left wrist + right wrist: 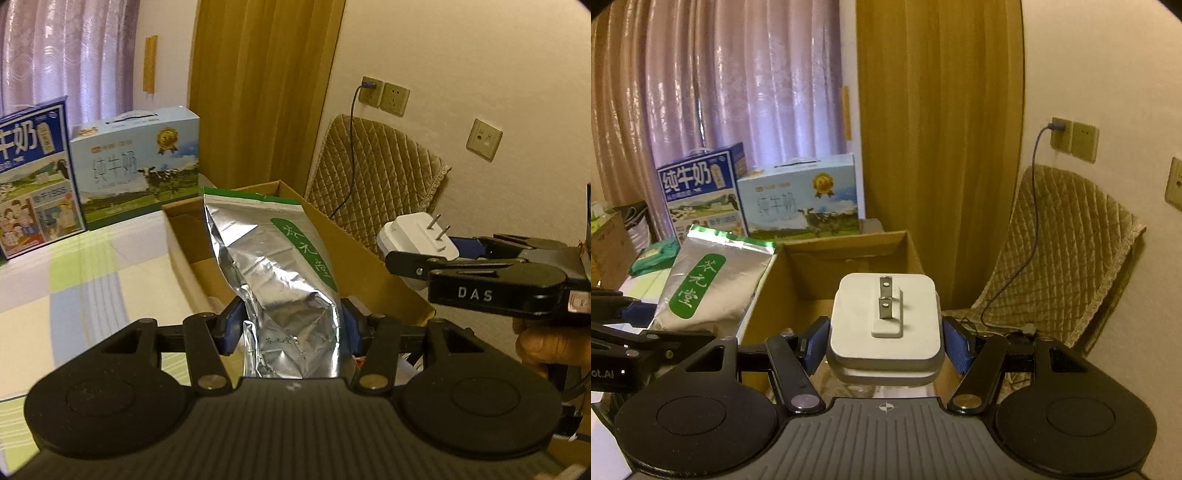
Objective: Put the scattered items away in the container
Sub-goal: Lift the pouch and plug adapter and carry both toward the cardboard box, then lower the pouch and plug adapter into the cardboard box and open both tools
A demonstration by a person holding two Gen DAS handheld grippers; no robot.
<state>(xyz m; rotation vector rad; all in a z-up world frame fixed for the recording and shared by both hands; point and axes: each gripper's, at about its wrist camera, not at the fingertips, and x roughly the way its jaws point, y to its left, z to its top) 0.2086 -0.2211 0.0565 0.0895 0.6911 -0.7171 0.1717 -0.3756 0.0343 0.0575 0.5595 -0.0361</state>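
My left gripper (pixel 291 325) is shut on a silver foil pouch (pixel 284 266) with a green label, held upright over the near edge of an open cardboard box (pixel 354 243). My right gripper (pixel 886 341) is shut on a white plug adapter (pixel 884 321), its two metal prongs pointing up, held above the near end of the same box (pixel 849 266). In the left wrist view the right gripper (pixel 421 254) with the adapter (pixel 417 236) hovers at the box's right rim. The pouch (pixel 705 284) shows at the left in the right wrist view.
Two blue milk cartons (pixel 136 162) (pixel 33 173) stand behind the box on a checked cloth (pixel 92 280). A quilted chair (pixel 1056 258) is right of the box, with a cable (pixel 1030 229) running to a wall socket (pixel 1060 134). Curtains hang behind. A person's hand (pixel 543 343) holds the right gripper.
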